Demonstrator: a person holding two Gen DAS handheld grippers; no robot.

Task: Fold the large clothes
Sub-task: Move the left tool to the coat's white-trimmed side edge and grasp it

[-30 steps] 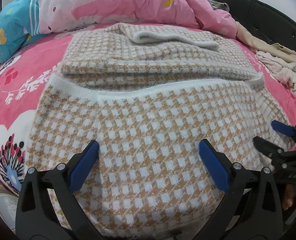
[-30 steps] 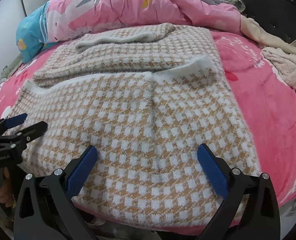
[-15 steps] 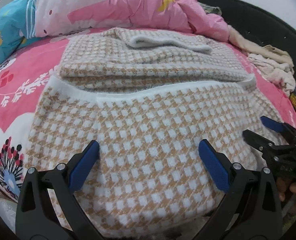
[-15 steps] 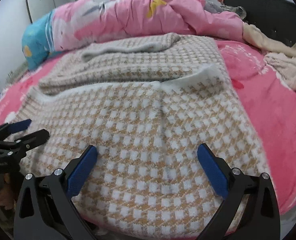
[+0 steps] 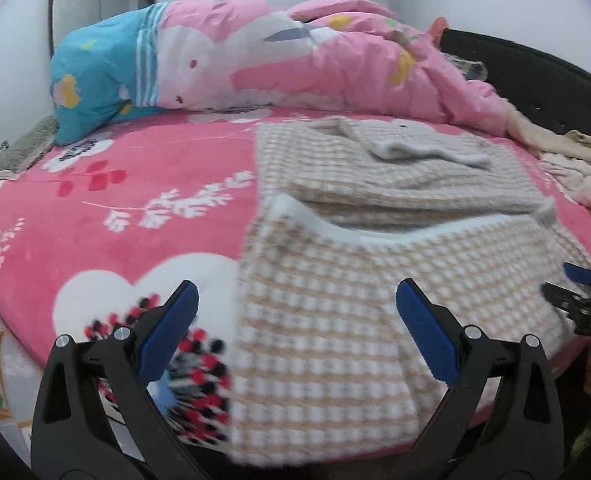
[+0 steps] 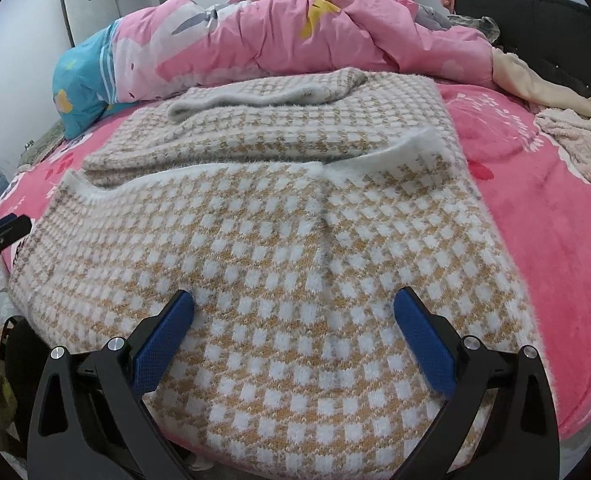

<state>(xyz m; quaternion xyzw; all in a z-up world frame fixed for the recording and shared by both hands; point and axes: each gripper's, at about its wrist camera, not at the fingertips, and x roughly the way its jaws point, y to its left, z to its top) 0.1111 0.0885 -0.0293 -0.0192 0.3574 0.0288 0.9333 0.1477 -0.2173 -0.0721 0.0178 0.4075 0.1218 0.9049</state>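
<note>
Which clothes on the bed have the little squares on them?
The big sweater spread out in the middle, under both open grippers. It has tan and white squares; the heap of clothes on the right is plain cream.

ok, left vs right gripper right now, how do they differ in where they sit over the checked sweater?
The left gripper hangs over the left edge of the tan-and-white checked knit sweater, one finger over the pink floral bedsheet. The right gripper sits with both fingers over the sweater. The left view is motion-blurred, the right view sharp. Shared: both open, holding nothing.
</note>
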